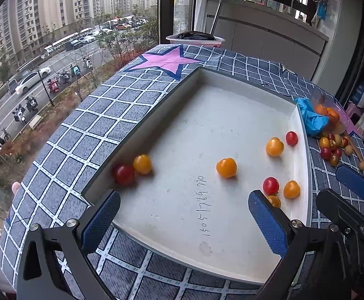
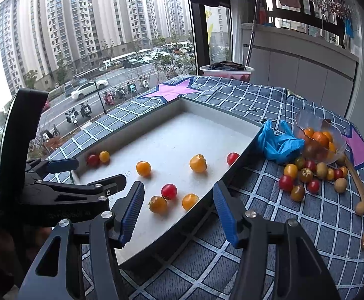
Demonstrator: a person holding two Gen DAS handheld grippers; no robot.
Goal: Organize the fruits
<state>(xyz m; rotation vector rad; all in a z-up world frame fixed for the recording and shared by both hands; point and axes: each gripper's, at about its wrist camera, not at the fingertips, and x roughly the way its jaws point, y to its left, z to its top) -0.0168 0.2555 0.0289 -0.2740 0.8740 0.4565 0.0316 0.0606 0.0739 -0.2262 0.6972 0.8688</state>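
Both tongs [image 1: 184,222] [image 2: 178,212] agape, empty, above white tray [image 1: 231,105] on checked cloth [image 1: 107,115] by window [image 1: 57,37].

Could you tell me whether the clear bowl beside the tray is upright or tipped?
Tipped: the clear bowl lies on its side, small fruits spilling onto the checked cloth.

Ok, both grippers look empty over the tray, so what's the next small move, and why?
Probably swing the right gripper toward the loose tomatoes on the cloth beside the blue bag. Its jaws stand open with nothing between them, and while eight fruits already lie in the white tray, that pile remains outside it.
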